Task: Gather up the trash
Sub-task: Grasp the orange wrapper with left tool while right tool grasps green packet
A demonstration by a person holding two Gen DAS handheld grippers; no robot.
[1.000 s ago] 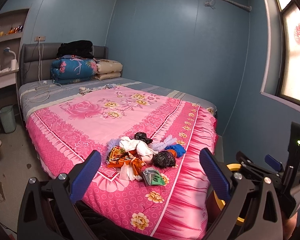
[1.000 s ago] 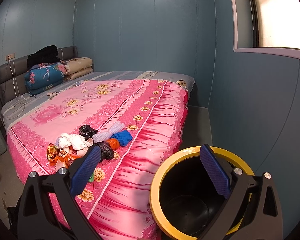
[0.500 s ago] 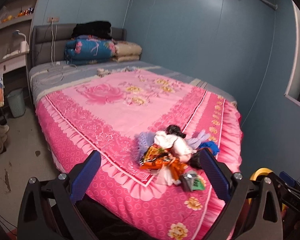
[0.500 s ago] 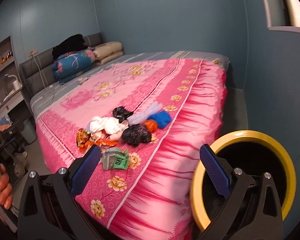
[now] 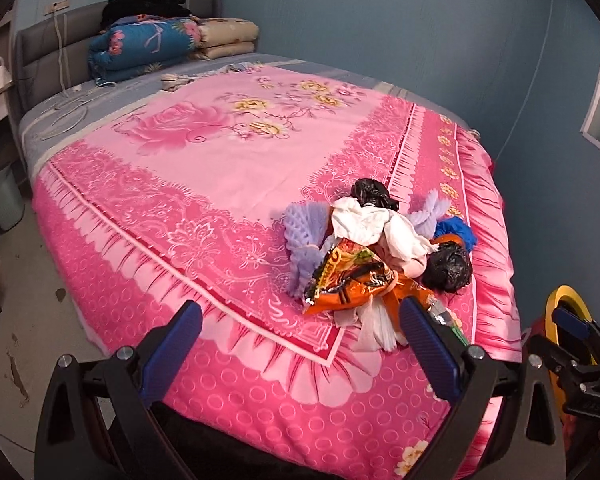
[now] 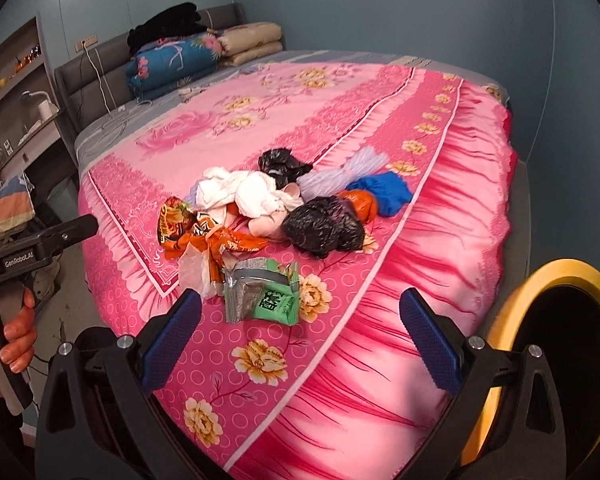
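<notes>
Closer to bed (image 5: 204, 184) vs. 0.5 s ago, trash pile (image 5: 376, 256) now larger in both views. Left gripper (image 5: 300, 344) wide open, empty, just short of orange wrapper (image 5: 348, 280). Right gripper (image 6: 300, 336) wide open, empty, near green packet (image 6: 264, 300). Yellow-rimmed bin (image 6: 556, 344) beside bed at right.

This is a bedroom in a home: a bed (image 5: 204, 168) under a pink floral bedspread fills the room, folded quilts (image 5: 140, 46) lie stacked against a padded grey headboard (image 5: 48, 52), with blue walls (image 5: 380, 20) and a bedside shelf (image 6: 16, 80) around it.
</notes>
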